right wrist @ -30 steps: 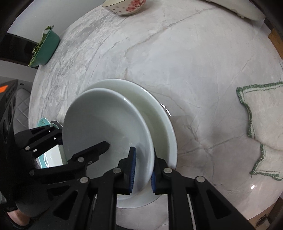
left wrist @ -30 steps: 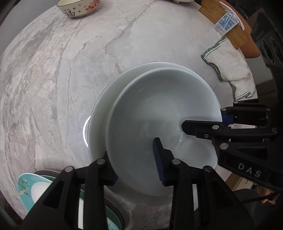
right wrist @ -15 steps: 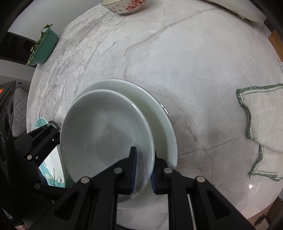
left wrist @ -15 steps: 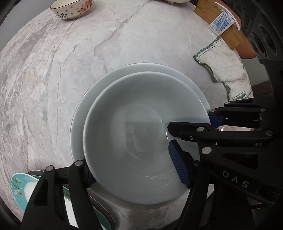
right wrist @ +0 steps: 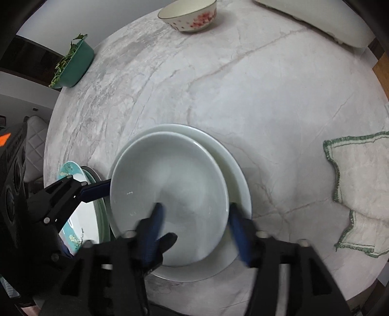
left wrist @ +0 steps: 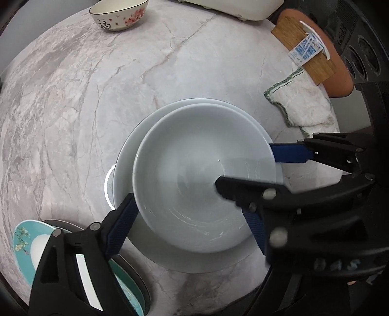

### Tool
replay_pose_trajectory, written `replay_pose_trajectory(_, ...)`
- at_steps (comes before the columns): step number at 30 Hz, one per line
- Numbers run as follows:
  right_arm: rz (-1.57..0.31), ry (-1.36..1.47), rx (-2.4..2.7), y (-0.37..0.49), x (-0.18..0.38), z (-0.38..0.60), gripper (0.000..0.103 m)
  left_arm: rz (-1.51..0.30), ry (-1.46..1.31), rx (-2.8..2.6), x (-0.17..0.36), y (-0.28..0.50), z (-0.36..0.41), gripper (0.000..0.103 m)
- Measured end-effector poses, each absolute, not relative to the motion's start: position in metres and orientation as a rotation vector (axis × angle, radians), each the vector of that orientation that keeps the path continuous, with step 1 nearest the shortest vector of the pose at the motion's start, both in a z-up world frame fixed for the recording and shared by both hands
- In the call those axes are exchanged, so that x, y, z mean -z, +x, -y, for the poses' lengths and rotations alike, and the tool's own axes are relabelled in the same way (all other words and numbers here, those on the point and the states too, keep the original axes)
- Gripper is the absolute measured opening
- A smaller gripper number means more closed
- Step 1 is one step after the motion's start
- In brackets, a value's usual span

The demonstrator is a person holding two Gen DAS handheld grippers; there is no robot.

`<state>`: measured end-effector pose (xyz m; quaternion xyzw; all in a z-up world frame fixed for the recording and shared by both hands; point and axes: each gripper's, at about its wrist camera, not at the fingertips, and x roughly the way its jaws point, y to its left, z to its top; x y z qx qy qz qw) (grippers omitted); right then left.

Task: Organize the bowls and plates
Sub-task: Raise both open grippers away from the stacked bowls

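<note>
We see the bowl [left wrist: 204,177] nested in the plate [left wrist: 136,143] on the marble tabletop [left wrist: 73,97]. The left gripper [left wrist: 189,226] has just been opening; its jaws stand apart, straddling the bowl's near rim without pressing it. The right gripper [right wrist: 197,226] has likewise just opened, its jaws apart either side of the bowl's rim. Beside the plate lies a teal dish [left wrist: 24,245]. Beyond it stands a flowered bowl [left wrist: 119,14]. Only the left view shows the wooden board [left wrist: 304,48]; only the right shows the green basin [right wrist: 75,65]. Both show the cloth [right wrist: 359,184].
</note>
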<state>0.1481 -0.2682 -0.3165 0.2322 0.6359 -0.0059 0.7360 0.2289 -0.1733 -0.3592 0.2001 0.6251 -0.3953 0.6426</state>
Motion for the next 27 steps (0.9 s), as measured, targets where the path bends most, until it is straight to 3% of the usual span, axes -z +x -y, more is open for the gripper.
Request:
replay_pose_trajectory(3, -1.379, 0.520, 0.027, 0.144, 0.310, 0.267, 0.078, -1.426, 0.428, 0.918, 0.352, 0.230, 0.166, 0.086)
replay_pose_trajectory(10, -1.240, 0.633, 0.050, 0.132, 0.255, 0.293, 0.080, -1.460, 0.256, 0.963, 0.311, 0.250, 0.121, 0.088)
replay_pose_trajectory(17, -1.032, 0.564, 0.101, 0.203, 0.200, 0.348, 0.085, -1.349, 0.135, 0.813, 0.259, 0.370, 0.098, 0.088)
replay_pose_trajectory(27, -1.126, 0.557, 0.060, 0.364, 0.256, 0.393, 0.085, -1.309, 0.149, 0.650, 0.293, 0.532, 0.176, 0.088)
